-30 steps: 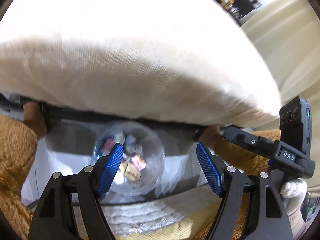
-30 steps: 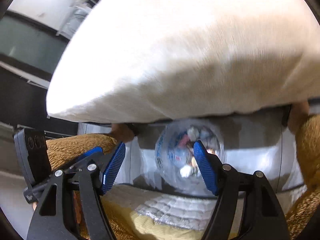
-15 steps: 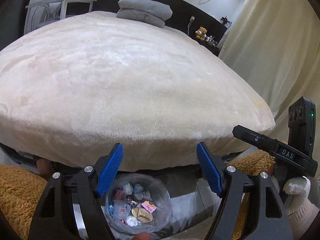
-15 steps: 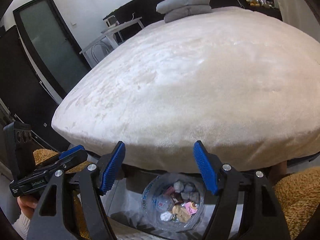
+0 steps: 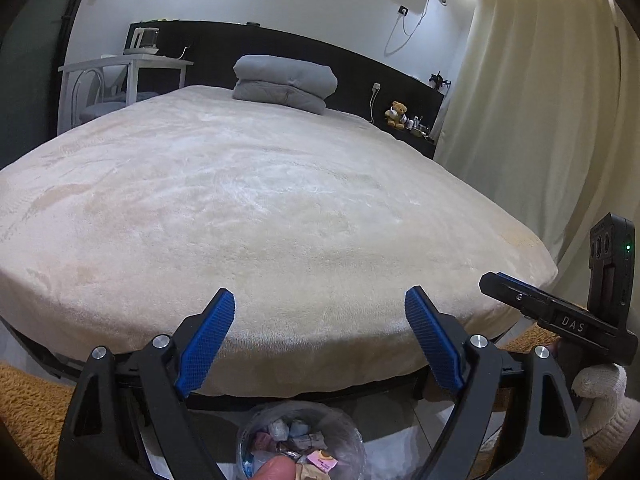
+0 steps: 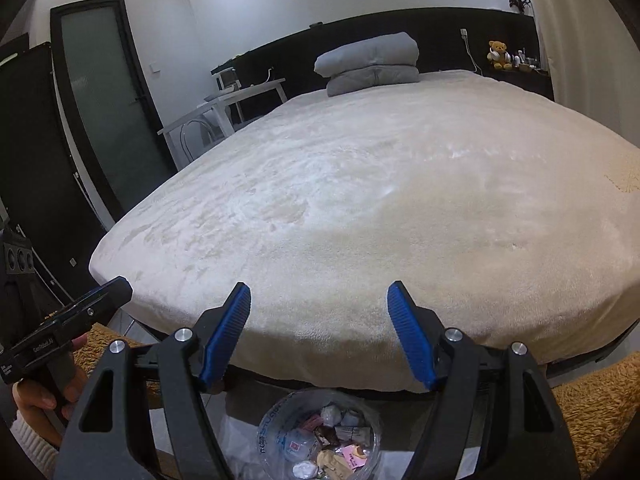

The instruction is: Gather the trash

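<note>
1. While both grippers point out over the bed (image 5: 280, 208), the left gripper (image 5: 320, 336) has its blue fingers (image 5: 208, 340) spread wide with nothing between them; they have just been opening further.
2. The right gripper (image 6: 319, 332) also has its fingers (image 6: 228, 332) spread apart, and only the near edge of the bed shows in the gap.
3. The trash (image 6: 336, 440), a heap of crumpled wrappers and paper scraps, lies inside a clear plastic bin (image 6: 272, 424) on the floor just below the near edge of the bed, under both grippers.
4. In the left wrist view the same bin (image 5: 344, 424) sits at the bottom of the picture, and a fingertip (image 5: 276, 470) shows at the lower edge in front of it.
5. A person's hand (image 6: 36, 392) grips the handle of the left gripper at the lower left of the right wrist view; in the left wrist view a white knitted sleeve (image 5: 600, 400) shows under the right gripper's handle.
6. A cream plush cover is spread smooth over the whole bed.
7. A folded grey quilt (image 5: 284, 82) rests at the far edge of the bed, against the black headboard (image 5: 352, 68).
8. A small teddy bear (image 5: 397, 114) sits on the dark ledge beside the far right corner of the bed, near the cream curtains (image 5: 540, 100).
9. A white side table (image 5: 128, 68) stands beside the far left corner of the bed.
10. An orange shaggy rug (image 6: 592, 412) lies on the floor by the near edge of the bed.
</note>
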A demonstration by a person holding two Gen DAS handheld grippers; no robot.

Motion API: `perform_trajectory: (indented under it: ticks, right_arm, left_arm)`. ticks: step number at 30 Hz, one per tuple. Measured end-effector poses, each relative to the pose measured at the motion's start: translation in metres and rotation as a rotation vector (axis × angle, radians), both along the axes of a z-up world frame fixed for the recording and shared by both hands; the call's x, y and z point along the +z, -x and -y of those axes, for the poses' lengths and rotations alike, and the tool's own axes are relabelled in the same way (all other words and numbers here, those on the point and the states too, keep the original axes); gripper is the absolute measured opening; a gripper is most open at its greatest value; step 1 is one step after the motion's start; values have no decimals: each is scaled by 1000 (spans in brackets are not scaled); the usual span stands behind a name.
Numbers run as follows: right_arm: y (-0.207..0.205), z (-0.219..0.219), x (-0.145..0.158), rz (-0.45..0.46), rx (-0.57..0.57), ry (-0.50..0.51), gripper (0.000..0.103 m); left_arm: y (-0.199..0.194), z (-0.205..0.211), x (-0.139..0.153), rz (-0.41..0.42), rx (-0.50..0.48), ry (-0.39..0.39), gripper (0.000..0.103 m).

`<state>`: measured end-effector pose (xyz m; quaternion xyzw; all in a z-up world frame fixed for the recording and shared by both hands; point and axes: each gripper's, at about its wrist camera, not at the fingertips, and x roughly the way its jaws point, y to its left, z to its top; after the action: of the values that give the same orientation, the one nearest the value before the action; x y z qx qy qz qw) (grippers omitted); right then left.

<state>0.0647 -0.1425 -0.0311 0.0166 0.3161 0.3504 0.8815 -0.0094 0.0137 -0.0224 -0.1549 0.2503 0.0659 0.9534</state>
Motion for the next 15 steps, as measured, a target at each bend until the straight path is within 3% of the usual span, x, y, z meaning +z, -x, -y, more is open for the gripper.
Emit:
perform_trajectory:
  ticks: [3,6,11,13,15]
  right_arm:
    - [3,-1,2,24,1,1,76]
    - [5,0,3,49,-1,-2,85]
    - [8,-6,3,102,22,18,87]
    - [12,-8,4,143,33,21,99]
    - [17,-10,5,196,36,36,99]
  left_arm:
    - [4,3,4,29,-3,-32,85]
    - [7,9,7,45,-6,-63,97]
    - [4,17,7,35,-13,-113,97]
    - [5,19,9,46,-5,-138,97]
    - [7,21,10,61,-8,-152,97]
